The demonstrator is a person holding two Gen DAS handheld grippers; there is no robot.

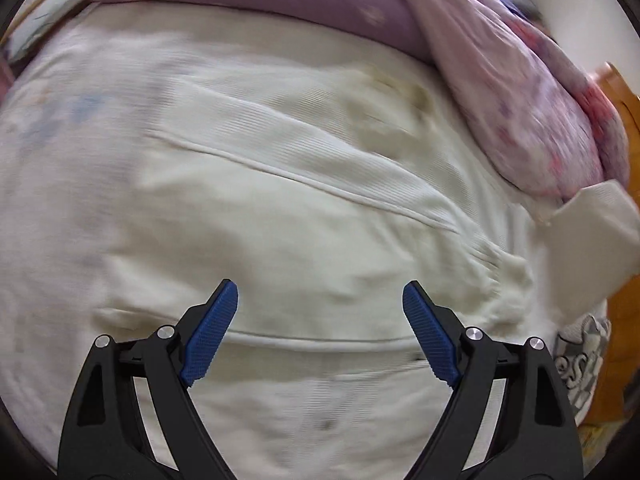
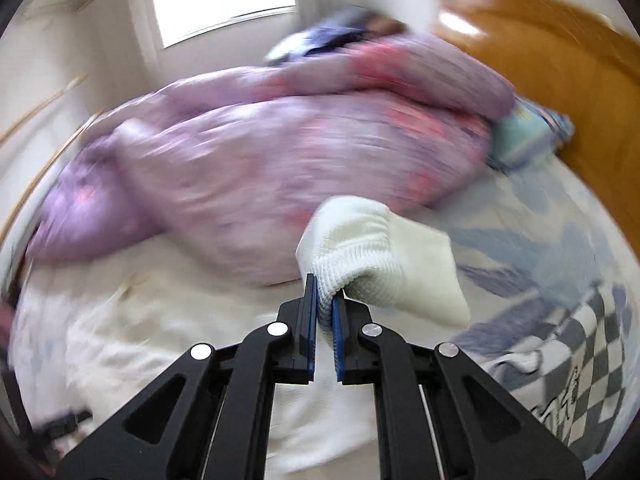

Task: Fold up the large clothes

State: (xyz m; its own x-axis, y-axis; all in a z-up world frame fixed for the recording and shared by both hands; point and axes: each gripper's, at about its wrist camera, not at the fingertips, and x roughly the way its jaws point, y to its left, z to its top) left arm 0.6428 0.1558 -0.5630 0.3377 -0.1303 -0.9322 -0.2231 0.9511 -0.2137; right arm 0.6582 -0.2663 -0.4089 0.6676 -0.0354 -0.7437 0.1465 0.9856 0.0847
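A large cream ribbed garment [image 1: 248, 184] lies spread across the bed, with seams and a gathered cuff [image 1: 500, 276] at its right. My left gripper [image 1: 320, 300] is open and empty, just above the garment's lower part. My right gripper [image 2: 325, 292] is shut on the white ribbed cuff [image 2: 352, 240] of the garment and holds it lifted above the bed; the sleeve hangs off to the right. More of the cream garment [image 2: 168, 340] lies below it. The lifted sleeve end shows in the left wrist view [image 1: 596, 236] at the right edge.
A bunched lilac and pink floral duvet [image 2: 260, 152] [image 1: 520, 92] lies along the far side of the bed. An orange wooden headboard [image 2: 560, 52] stands at the right. A grey-and-white checkered cloth [image 2: 580, 360] lies at the right. A pale blue-patterned sheet [image 2: 520, 240] covers the mattress.
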